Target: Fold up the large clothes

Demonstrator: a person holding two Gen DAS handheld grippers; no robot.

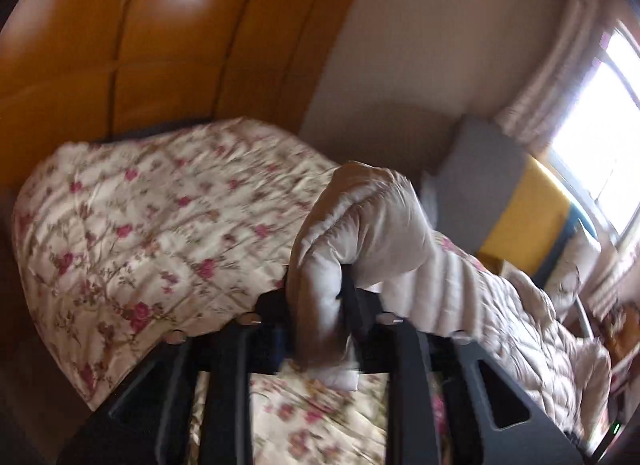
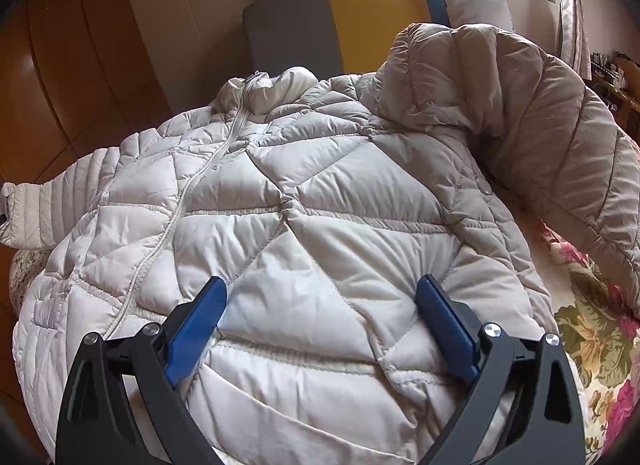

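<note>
A beige quilted down jacket (image 2: 304, 201) lies front up, zipped, on the floral bedspread (image 2: 588, 329). My right gripper (image 2: 322, 293) is open, its blue pads (image 2: 200, 321) spread over the jacket's lower front, holding nothing. The jacket's right sleeve (image 2: 552, 125) is raised and bent over the shoulder. My left gripper (image 1: 316, 297) is shut on the end of the other sleeve (image 1: 360, 225) and holds it lifted above the bed; that sleeve shows at the left edge of the right wrist view (image 2: 36, 209). The left wrist view is blurred.
The floral quilt (image 1: 152, 225) covers the bed. A wooden wardrobe (image 1: 120, 25) stands behind it. A grey and yellow headboard (image 2: 340, 21) with a pillow (image 2: 476, 9) is at the far end, under a curtained window (image 1: 600, 137). Cluttered furniture (image 2: 616, 77) stands at the right.
</note>
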